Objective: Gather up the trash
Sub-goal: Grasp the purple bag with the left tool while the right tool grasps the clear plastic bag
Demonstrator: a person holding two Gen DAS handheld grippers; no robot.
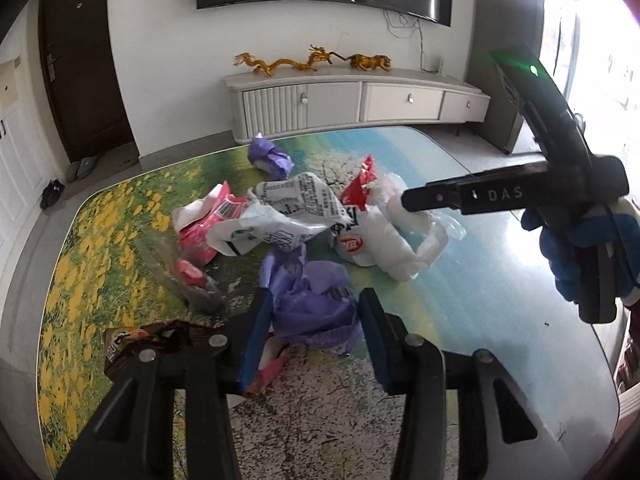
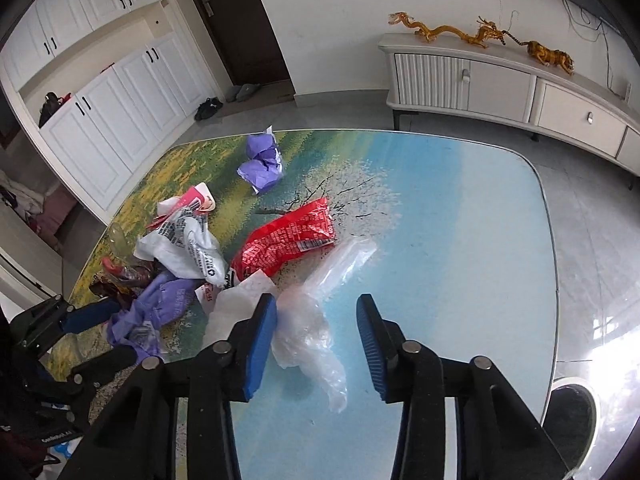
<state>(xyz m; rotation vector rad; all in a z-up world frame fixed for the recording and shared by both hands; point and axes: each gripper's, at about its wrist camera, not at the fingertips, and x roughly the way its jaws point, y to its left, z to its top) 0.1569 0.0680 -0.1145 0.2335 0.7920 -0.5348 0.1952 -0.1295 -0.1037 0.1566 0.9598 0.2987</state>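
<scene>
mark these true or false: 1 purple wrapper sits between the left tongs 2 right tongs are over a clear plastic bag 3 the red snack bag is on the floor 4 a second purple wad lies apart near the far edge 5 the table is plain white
1. True: the purple wrapper sits between the left tongs.
2. True: the right tongs straddle the clear bag.
3. False: the red bag lies on the table.
4. True: the purple wad lies apart from the pile, near the far edge.
5. False: the table top has a printed landscape, yellow flowers and blue.
</scene>
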